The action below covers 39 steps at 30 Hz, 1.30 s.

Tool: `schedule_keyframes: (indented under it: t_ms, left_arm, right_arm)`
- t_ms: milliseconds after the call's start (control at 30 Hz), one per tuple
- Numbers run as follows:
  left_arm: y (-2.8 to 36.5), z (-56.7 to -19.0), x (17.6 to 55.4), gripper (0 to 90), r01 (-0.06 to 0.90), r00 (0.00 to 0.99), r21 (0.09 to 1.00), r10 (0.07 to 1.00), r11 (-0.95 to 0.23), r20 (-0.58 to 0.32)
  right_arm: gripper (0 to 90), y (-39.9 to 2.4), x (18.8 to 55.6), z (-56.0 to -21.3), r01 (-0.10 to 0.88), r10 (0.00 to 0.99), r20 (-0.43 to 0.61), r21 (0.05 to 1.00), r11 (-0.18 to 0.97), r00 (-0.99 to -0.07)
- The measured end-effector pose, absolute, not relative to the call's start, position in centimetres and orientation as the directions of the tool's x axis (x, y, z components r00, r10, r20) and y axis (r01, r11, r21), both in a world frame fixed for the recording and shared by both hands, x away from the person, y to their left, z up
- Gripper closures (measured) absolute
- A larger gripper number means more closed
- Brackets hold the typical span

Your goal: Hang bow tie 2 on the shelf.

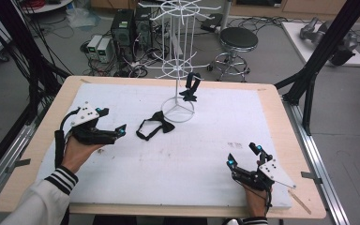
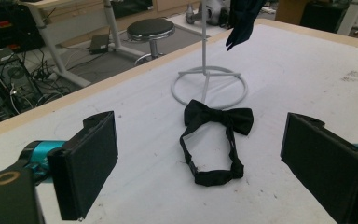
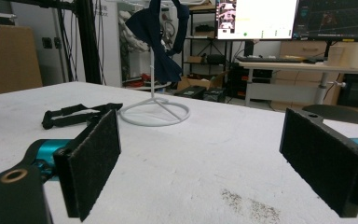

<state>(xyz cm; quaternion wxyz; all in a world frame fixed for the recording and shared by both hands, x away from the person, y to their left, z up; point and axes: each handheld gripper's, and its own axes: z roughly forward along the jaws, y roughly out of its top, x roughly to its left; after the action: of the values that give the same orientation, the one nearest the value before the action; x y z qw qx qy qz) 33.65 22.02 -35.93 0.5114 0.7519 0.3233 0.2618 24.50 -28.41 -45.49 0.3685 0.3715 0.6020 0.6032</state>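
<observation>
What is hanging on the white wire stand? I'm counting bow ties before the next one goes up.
One dark bow tie hangs from a lower hook of the stand. The other hooks look bare. A second black bow tie lies flat on the table, before the open left tool.

The dark bow tie [image 2: 242, 21] hanging on the stand [image 2: 205, 46] is cropped by the top edge.
</observation>
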Motion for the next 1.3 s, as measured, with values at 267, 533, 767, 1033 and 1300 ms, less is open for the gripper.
schedule_keyframes:
  t_ms: [267, 533, 767, 1033, 1300]
  left_arm:
    - [20.8, -35.5, 34.3, 11.3, 0.225, 0.666, 0.930, 0.743, -0.291, 0.071]
    - [19.7, -34.9, 35.1, 11.3, 0.237, 0.685, 0.920, 0.725, -0.312, 0.069]
    - [18.1, -34.7, 36.2, 11.3, 0.269, 0.700, 0.895, 0.711, -0.356, 0.072]
    - [16.1, -34.7, 37.3, 11.3, 0.288, 0.715, 0.873, 0.694, -0.394, 0.078]
    - [14.6, -34.8, 38.4, 11.4, 0.309, 0.721, 0.857, 0.689, -0.412, 0.071]
  right_arm:
    - [11.8, -28.4, 24.5, -45.5, 0.002, 0.893, 0.007, 1.000, -0.006, -0.450]
    - [11.8, -28.4, 24.5, -45.5, 0.003, 0.893, 0.009, 1.000, -0.008, -0.450]
    - [11.8, -28.4, 24.4, -45.5, 0.000, 0.895, 0.005, 1.000, -0.006, -0.446]
    - [11.8, -28.4, 24.4, -45.5, 0.000, 0.895, 0.005, 1.000, -0.006, -0.445]
    - [11.8, -28.4, 24.4, -45.5, -0.002, 0.895, 0.004, 1.000, -0.006, -0.446]
